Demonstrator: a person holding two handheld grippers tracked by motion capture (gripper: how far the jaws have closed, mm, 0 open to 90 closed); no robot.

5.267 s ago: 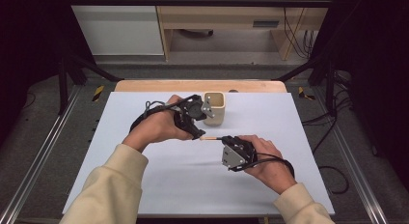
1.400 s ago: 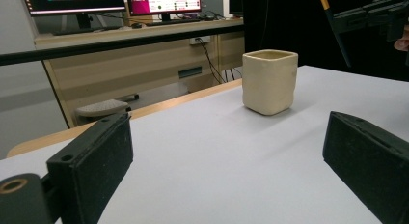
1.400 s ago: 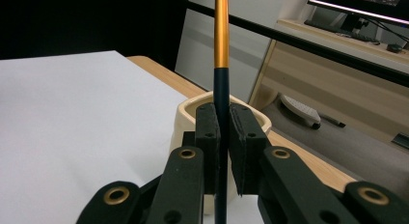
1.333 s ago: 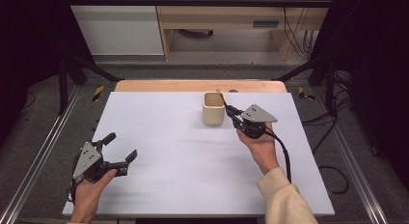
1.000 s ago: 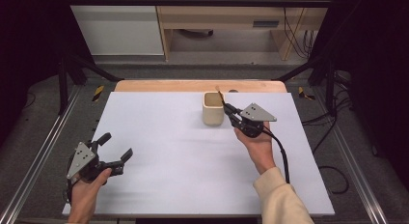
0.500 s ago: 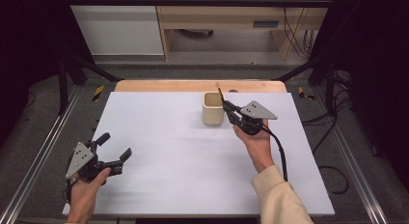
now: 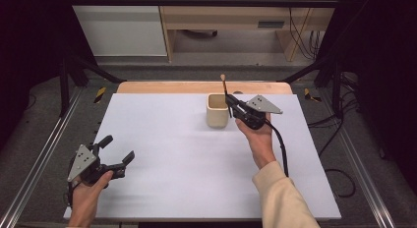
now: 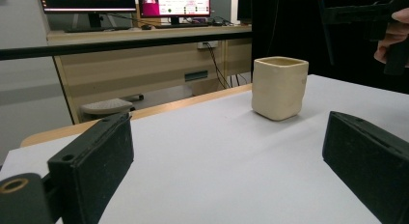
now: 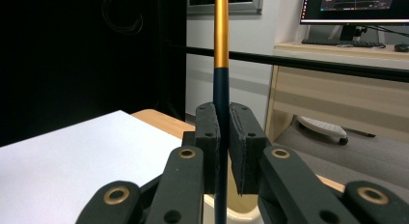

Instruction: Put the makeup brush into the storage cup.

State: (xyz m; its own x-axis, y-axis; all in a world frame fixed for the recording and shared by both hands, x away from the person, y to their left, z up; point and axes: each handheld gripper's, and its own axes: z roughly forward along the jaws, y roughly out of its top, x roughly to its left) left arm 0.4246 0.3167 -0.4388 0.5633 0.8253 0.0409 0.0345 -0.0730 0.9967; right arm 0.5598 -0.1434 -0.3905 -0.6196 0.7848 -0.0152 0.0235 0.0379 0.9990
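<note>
Right gripper (image 7: 230, 104) clamped on upright brush (image 7: 224, 88) beside cream cup (image 7: 217, 110); left gripper (image 7: 117, 153) open, near left.

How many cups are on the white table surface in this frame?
1. The cream cup stands upright near the far edge of the white table, just left of the right gripper, which holds a brush upright beside its rim. The cup's inside is hidden.

Your table's white sheet (image 7: 187, 179) lies over a wooden top whose far edge (image 7: 167, 87) shows bare. Beyond it you have a wooden desk (image 8: 144, 64) with monitors (image 8: 173, 4) and a keyboard (image 9: 359, 42); cables (image 7: 339, 181) trail on the floor.
</note>
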